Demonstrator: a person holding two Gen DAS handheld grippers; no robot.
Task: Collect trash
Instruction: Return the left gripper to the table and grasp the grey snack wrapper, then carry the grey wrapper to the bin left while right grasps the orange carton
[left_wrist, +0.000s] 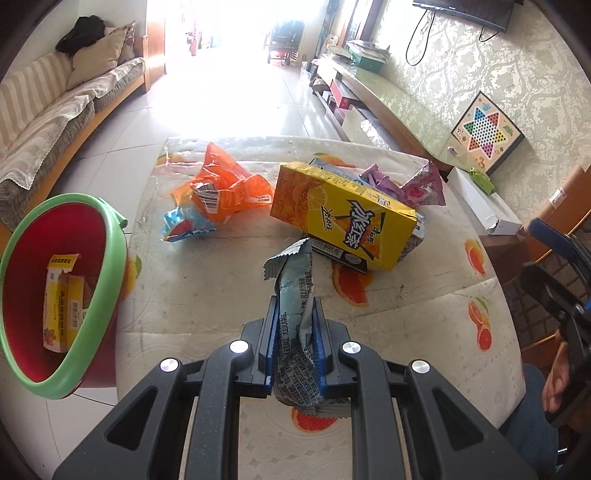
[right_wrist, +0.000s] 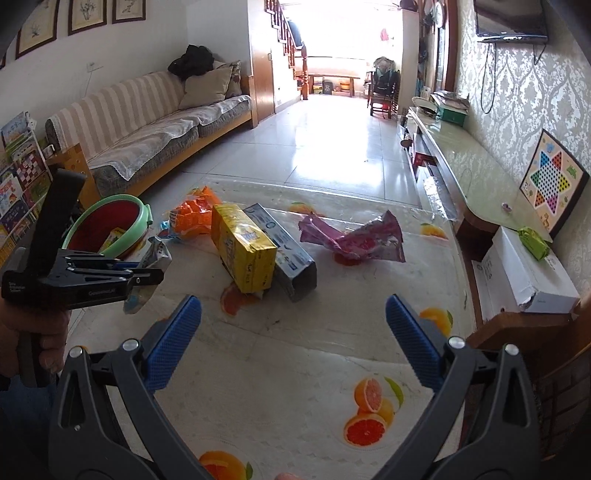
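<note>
My left gripper is shut on a pale blue-grey wrapper and holds it above the table; the wrapper also shows in the right wrist view. A red bin with a green rim stands off the table's left edge with a yellow box inside. On the table lie a yellow tea carton, an orange wrapper, a blue wrapper and purple wrappers. My right gripper is open and empty over the near table.
A dark box lies beside the yellow carton. A sofa stands far left, a long low cabinet along the right wall, with a white box near the table's right edge.
</note>
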